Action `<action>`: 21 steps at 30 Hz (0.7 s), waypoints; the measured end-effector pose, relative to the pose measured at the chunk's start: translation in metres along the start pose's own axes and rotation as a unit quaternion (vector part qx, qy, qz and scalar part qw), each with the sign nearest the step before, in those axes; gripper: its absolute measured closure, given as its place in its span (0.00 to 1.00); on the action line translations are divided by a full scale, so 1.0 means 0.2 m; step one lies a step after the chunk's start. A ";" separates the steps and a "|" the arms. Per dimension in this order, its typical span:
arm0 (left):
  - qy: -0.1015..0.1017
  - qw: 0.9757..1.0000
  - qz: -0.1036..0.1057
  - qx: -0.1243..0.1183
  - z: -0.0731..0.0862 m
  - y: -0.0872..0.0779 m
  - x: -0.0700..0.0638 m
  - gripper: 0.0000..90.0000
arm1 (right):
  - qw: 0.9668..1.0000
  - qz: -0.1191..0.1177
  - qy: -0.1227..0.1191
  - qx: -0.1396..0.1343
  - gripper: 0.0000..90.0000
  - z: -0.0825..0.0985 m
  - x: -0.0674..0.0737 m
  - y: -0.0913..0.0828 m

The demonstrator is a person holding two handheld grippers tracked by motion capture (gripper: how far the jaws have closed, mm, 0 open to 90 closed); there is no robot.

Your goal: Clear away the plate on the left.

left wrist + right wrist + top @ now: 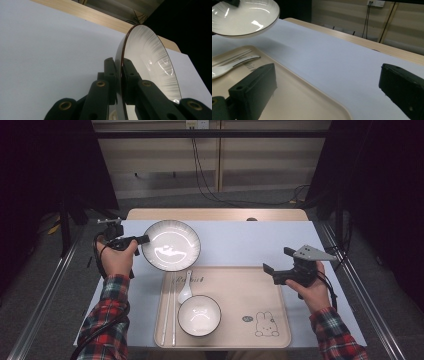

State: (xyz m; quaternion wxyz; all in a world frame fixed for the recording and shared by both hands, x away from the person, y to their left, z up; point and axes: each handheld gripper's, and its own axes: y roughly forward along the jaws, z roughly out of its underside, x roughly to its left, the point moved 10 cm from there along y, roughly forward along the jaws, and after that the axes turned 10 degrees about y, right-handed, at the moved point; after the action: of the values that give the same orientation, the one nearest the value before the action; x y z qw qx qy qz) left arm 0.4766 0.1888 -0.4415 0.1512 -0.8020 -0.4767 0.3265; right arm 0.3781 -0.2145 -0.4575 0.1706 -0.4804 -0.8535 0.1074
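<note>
A wooden counter (215, 214) is covered almost wholly by a pale sheet (250, 242), its bare wood showing as a strip along the far edge. Directly on the sheet, at the near middle, lies a beige tray (250, 295) with rounded corners and a small rabbit drawing near its near right corner. On the tray rest a small white bowl (199, 315), a white spoon (185, 290) just beyond it, and a pair of chopsticks (169, 312) along the left side
</note>
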 end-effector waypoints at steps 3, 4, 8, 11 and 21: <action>0.001 1.000 0.008 -0.001 -0.01 0.01 -0.04 0.94 | 1.000 -0.001 0.006 0.006 0.01 -0.01 0.02 0.04; 0.000 1.000 0.013 -0.003 -0.01 0.01 -0.07 0.94 | 1.000 -0.001 0.009 0.005 0.00 -0.02 0.03 0.05; 0.001 0.999 0.032 -0.002 -0.01 0.03 -0.13 0.94 | 0.999 -0.004 0.024 0.021 0.00 -0.04 0.06 0.11; 0.012 0.999 0.043 0.000 -0.01 0.04 -0.17 0.94 | 0.999 -0.005 0.035 0.016 0.00 -0.07 0.09 0.15; 0.023 0.997 0.075 0.003 0.01 0.07 -0.34 0.94 | 0.998 -0.037 0.057 0.017 0.02 -0.14 0.24 0.26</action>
State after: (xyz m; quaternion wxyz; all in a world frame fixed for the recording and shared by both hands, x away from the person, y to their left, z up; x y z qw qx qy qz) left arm 0.4619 0.1235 -0.4260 0.1397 -0.8424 -0.4109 0.3194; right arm 0.4060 -0.1458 -0.4399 0.2306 -0.4512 -0.8576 0.0877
